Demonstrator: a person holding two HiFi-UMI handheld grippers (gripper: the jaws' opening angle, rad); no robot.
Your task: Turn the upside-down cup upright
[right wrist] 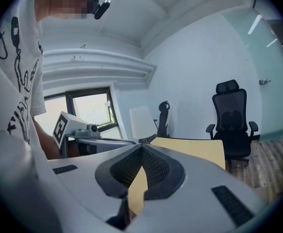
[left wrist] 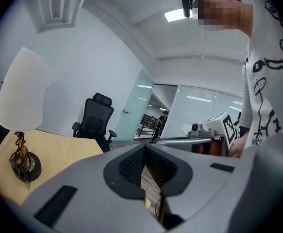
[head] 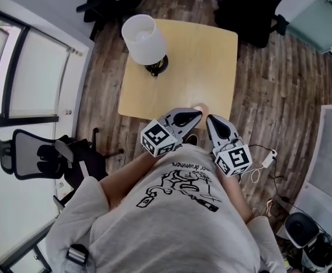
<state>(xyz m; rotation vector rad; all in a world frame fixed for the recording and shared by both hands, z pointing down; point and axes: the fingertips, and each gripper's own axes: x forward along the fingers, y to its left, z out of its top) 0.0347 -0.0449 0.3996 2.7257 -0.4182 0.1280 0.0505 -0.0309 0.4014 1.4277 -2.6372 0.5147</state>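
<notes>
A small tan cup (head: 200, 106) stands near the front edge of the light wooden table (head: 183, 67); only its rounded top shows between the gripper tips, and I cannot tell which way up it is. My left gripper (head: 197, 114) is shut with nothing in it, held just in front of the cup. My right gripper (head: 209, 119) is beside it, also shut and empty. In the left gripper view the jaws (left wrist: 144, 147) meet over bare floor and table edge. In the right gripper view the jaws (right wrist: 142, 147) meet with only the table top behind them.
A table lamp (head: 144, 38) with a white shade stands on the table's far left. Black office chairs (head: 251, 4) stand behind the table, another chair (head: 40, 152) at the left by the window. A white cable and plug (head: 266, 159) lie on the wooden floor at right.
</notes>
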